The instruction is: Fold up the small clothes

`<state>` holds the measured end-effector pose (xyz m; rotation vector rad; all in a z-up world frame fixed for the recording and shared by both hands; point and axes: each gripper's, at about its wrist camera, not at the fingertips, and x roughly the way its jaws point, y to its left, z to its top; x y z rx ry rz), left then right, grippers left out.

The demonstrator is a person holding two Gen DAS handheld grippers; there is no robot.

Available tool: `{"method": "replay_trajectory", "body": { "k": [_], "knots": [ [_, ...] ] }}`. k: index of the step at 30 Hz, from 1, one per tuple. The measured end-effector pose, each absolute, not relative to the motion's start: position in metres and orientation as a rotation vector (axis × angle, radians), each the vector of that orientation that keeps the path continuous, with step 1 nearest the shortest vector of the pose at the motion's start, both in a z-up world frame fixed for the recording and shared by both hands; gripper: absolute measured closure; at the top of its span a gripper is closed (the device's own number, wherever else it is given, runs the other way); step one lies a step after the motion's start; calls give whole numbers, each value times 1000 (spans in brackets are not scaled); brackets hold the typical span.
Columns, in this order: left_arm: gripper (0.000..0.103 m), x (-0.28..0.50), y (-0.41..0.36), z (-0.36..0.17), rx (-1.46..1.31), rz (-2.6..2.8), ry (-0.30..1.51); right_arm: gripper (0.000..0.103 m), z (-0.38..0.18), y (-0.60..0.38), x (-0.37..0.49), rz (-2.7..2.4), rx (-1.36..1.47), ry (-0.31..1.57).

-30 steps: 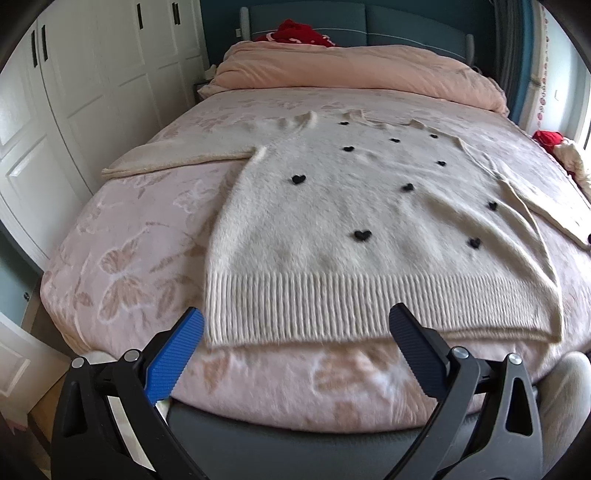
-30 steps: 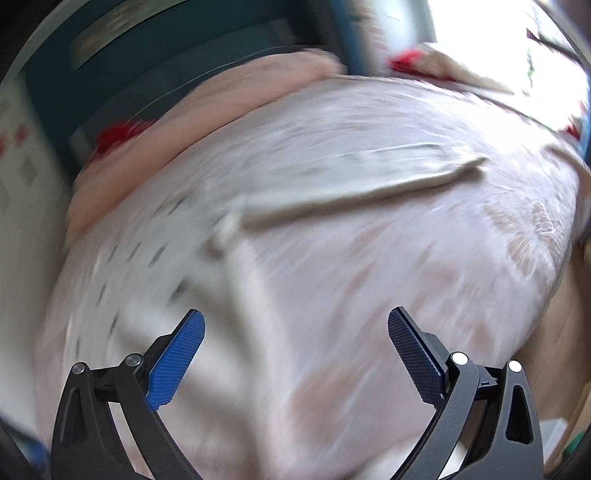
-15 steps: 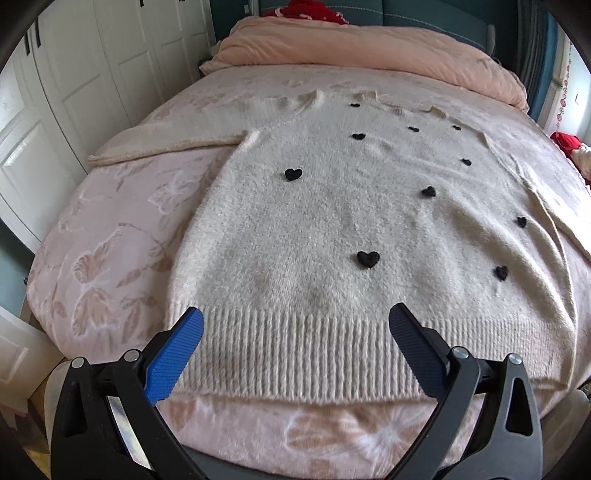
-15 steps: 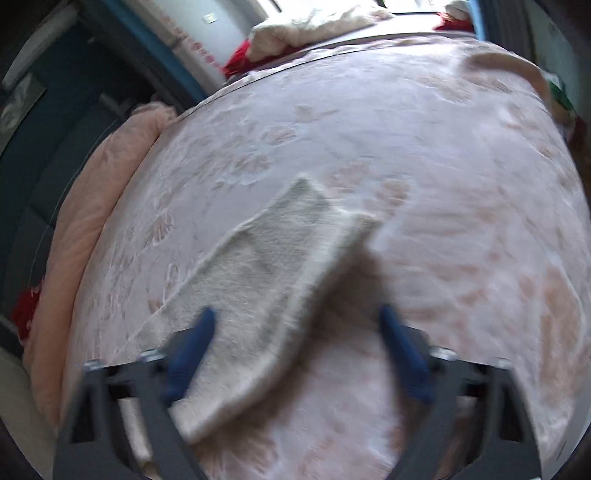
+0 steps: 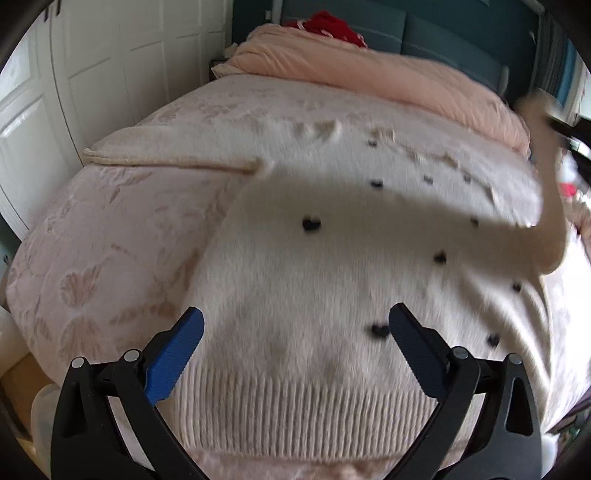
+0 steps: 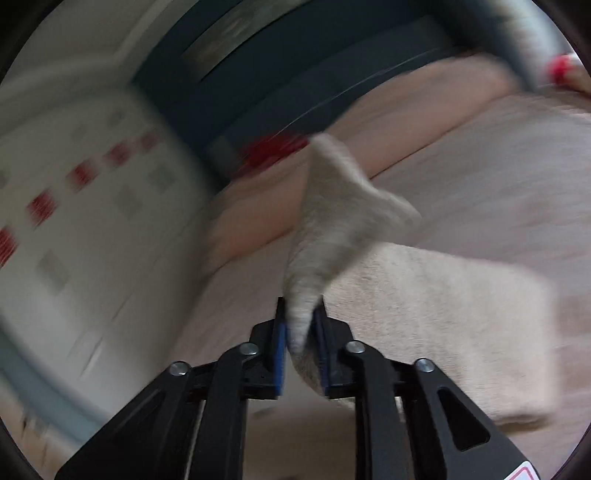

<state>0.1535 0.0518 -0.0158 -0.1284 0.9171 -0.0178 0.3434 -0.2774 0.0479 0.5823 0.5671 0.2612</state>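
A cream knit sweater [image 5: 332, 266] with small black hearts lies flat, front up, on the pink bedspread [image 5: 110, 258]. Its ribbed hem is nearest me and its left sleeve [image 5: 166, 155] stretches out to the left. My left gripper [image 5: 295, 314] hangs open over the lower body of the sweater with nothing between its fingers. In the right wrist view the jaws of my right gripper [image 6: 301, 306] are closing, and the pads press on the cuff of the right sleeve [image 6: 332, 221]. That sleeve [image 5: 550, 206] rises off the bed at the right edge of the left wrist view.
A peach duvet [image 5: 369, 81] and a red garment [image 5: 332, 29] lie at the head of the bed, against a blue headboard [image 5: 443, 33]. White wardrobe doors [image 5: 92, 74] stand close on the left. The bed's rounded edge drops away at the lower left.
My left gripper moved forward from the bed's foot over the sweater's hem. My right gripper went from wide open to closed on the right sleeve's cuff and lifted it off the bedspread.
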Motion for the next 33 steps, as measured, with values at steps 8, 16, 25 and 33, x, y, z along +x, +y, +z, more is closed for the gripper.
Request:
{"method": "replay_trajectory", "body": {
  "k": [8,16,25,33],
  "knots": [
    [5,245,70,10,-324,-146,884,55,-21,-202,298,242,532,737],
    [9,381,31,-64,-483,-118,1053,52,-86,-324,221,-71,807,833],
    [91,390,10,-65,-492,-153,959,96,-85,-386,250,-136,1036,617],
    [92,381,16,-101,-401,-154,978,96,-97,-402,229,-232,851,752]
  ]
}}
